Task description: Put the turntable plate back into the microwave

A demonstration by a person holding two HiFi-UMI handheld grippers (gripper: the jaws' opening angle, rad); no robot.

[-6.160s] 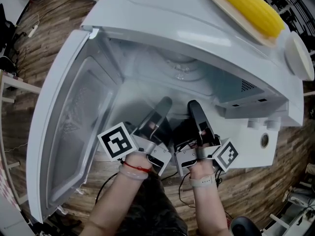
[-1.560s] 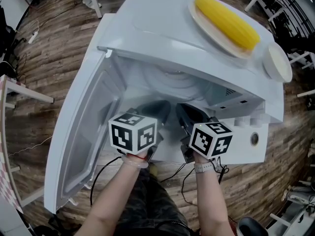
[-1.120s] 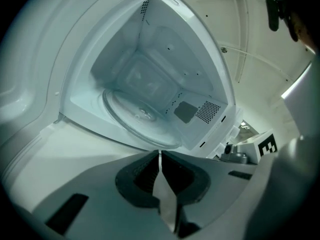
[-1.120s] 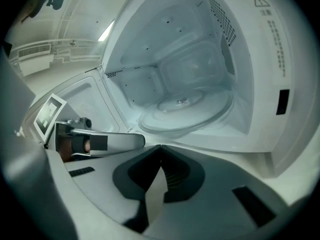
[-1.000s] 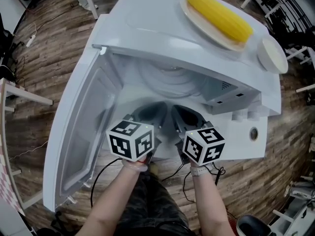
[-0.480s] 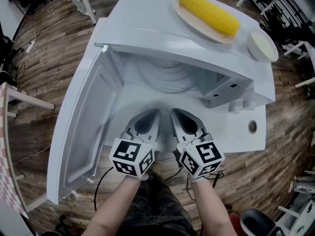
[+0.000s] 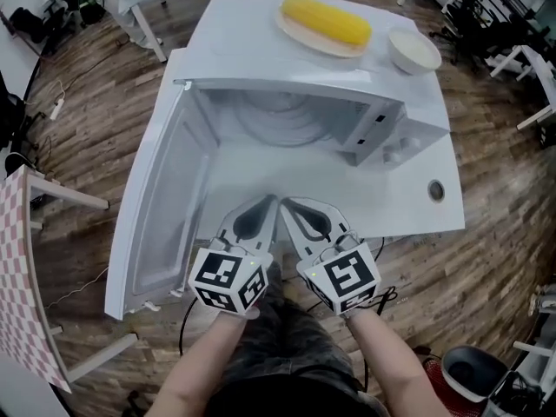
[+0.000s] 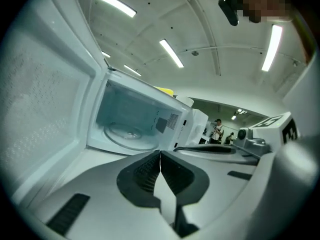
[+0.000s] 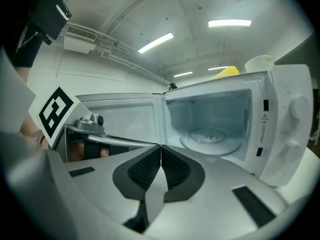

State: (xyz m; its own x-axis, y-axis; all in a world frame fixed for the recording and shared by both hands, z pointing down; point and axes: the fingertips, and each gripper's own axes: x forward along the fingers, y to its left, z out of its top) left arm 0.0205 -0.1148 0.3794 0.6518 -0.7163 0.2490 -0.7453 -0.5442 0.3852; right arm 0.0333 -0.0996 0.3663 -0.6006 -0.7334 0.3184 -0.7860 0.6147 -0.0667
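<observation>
The glass turntable plate (image 7: 282,120) lies flat on the floor of the open microwave (image 7: 304,59). It also shows in the left gripper view (image 8: 127,134) and the right gripper view (image 9: 212,138). My left gripper (image 7: 262,205) and right gripper (image 7: 292,207) hang side by side over the white table in front of the cavity, well clear of the plate. The left gripper's (image 8: 160,153) jaws are closing to pad on pad, with nothing between them. The right gripper (image 9: 161,146) is shut and empty.
The microwave door (image 7: 165,207) stands swung out to the left of my grippers. A corn cob on a plate (image 7: 326,20) and a white bowl (image 7: 414,50) sit on top of the microwave. The white table (image 7: 408,207) has a cable hole (image 7: 435,190). A bin (image 7: 469,376) stands lower right.
Both grippers have drawn back from the microwave's mouth toward me and risen. The plate stays inside. The head view has pulled back, showing more of the floor.
</observation>
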